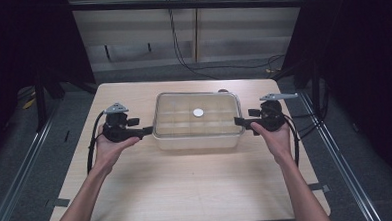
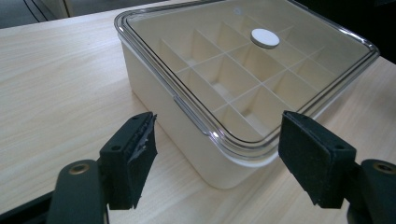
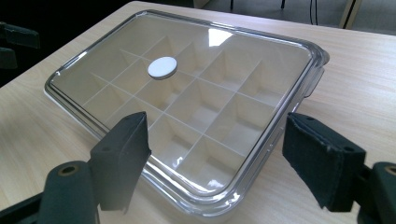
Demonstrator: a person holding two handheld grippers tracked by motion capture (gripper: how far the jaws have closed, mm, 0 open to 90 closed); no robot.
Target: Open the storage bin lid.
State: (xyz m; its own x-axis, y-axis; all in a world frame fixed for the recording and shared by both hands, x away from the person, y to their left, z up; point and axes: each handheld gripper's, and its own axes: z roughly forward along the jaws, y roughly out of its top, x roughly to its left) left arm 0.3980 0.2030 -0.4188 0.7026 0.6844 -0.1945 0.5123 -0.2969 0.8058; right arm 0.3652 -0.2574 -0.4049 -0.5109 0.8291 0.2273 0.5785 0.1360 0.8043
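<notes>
A cream box (image 1: 195, 142) with many small compartments stands in the middle of the wooden table, covered by a clear lid (image 1: 183, 103). A white round disc (image 1: 198, 112) sits at the lid's centre. My left gripper (image 1: 147, 130) is level at the box's left end, jaws open and pointing at it. The right gripper (image 1: 239, 122) faces the right end, also open. In the left gripper view the open left gripper (image 2: 217, 128) straddles a corner of the box (image 2: 159, 88), pads apart from it. In the right gripper view the right gripper (image 3: 215, 122) frames the lid's (image 3: 196, 93) near edge without pressing.
The table (image 1: 187, 191) has bare wood in front of the box and at both sides. A clear latch tab (image 3: 316, 77) sticks out from the lid's edge. Cables (image 1: 181, 56) trail over the grey floor behind the table, and dark curtains flank it.
</notes>
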